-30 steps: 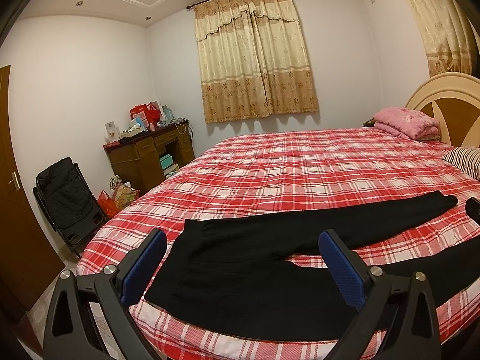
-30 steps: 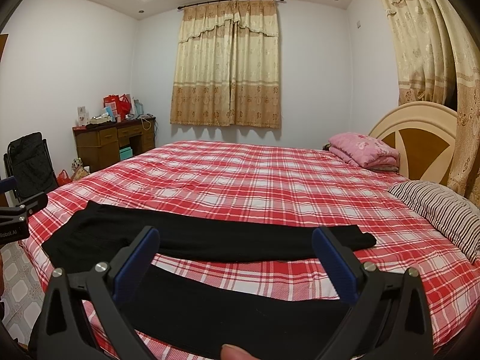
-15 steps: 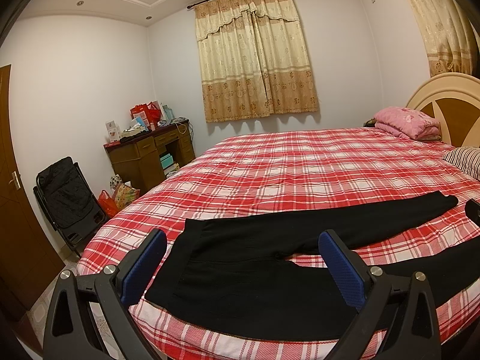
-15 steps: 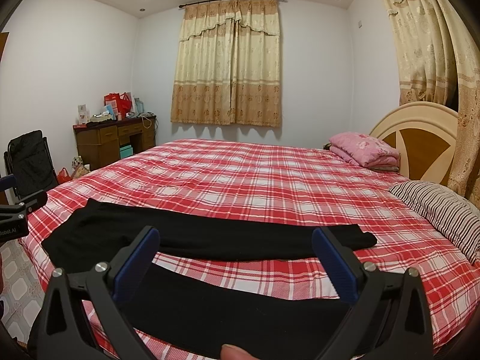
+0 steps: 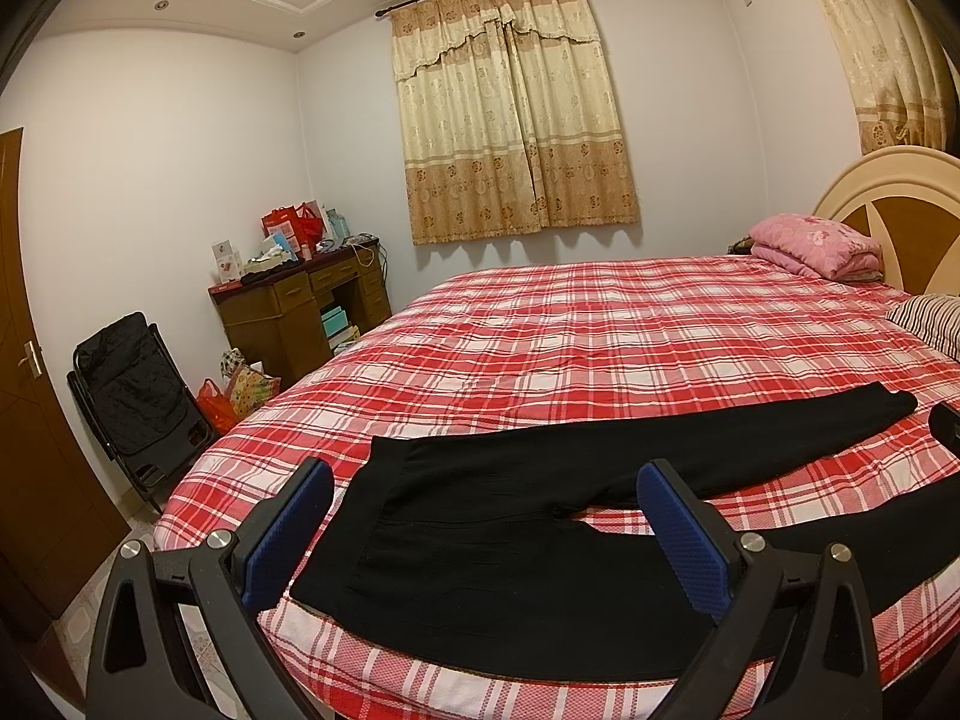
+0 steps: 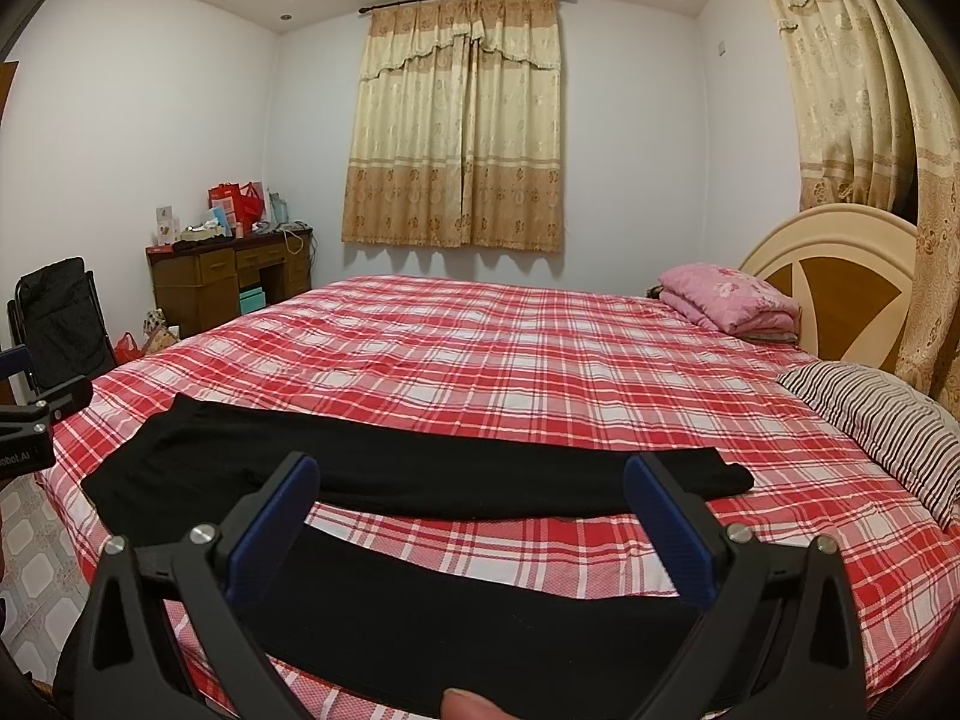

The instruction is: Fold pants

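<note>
Taking the bed (image 5: 600, 348) with its red plaid cover as the landmark: off its left side stand a black folding chair (image 5: 132, 396) and a wooden desk (image 5: 300, 306). The left gripper (image 5: 486, 516) hangs above the bed's near edge, its blue-padded fingers (image 5: 681, 540) spread wide with nothing between them. The black pants (image 5: 510, 540) lie flat along that near edge, waist leftward, legs splayed apart toward the right. The right gripper (image 6: 465, 510) hovers over the legs, fingers wide and empty. A pink folded quilt (image 6: 732, 300) sits by the bed's headboard (image 6: 840, 282).
</note>
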### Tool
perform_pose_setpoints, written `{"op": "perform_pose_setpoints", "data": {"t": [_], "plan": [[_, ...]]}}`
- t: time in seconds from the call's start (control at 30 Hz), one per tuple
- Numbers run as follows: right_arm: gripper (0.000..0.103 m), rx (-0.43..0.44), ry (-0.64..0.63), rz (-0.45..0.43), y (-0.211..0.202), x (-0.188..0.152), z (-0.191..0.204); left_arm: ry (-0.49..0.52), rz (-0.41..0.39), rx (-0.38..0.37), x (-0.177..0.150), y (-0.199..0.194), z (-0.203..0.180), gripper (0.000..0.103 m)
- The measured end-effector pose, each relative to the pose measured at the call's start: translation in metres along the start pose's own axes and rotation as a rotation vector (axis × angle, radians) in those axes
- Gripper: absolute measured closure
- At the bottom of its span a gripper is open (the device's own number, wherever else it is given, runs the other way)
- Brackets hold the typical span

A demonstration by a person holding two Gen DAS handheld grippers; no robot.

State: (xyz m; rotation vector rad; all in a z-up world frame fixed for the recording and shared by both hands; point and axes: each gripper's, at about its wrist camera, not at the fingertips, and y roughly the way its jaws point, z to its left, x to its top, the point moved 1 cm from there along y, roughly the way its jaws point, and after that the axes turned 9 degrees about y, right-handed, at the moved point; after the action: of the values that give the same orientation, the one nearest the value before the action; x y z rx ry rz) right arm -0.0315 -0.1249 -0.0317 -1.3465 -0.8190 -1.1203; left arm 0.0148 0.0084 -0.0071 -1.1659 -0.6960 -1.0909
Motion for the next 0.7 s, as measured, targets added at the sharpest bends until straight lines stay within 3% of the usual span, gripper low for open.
{"op": "perform_pose_setpoints", "data": {"t": [0.47, 0.7], "plan": [[0.000, -0.006, -0.016, 0.019, 0.005, -0.005, 0.001, 0.000, 0.022, -0.008, -0.009, 0.012, 0.002, 0.001], [0.000, -0.024, -0.035, 0.059, 0.019, -0.013, 0.001, 0.030, 0.057, -0.025, -0.024, 0.060, 0.013, 0.001]]}}
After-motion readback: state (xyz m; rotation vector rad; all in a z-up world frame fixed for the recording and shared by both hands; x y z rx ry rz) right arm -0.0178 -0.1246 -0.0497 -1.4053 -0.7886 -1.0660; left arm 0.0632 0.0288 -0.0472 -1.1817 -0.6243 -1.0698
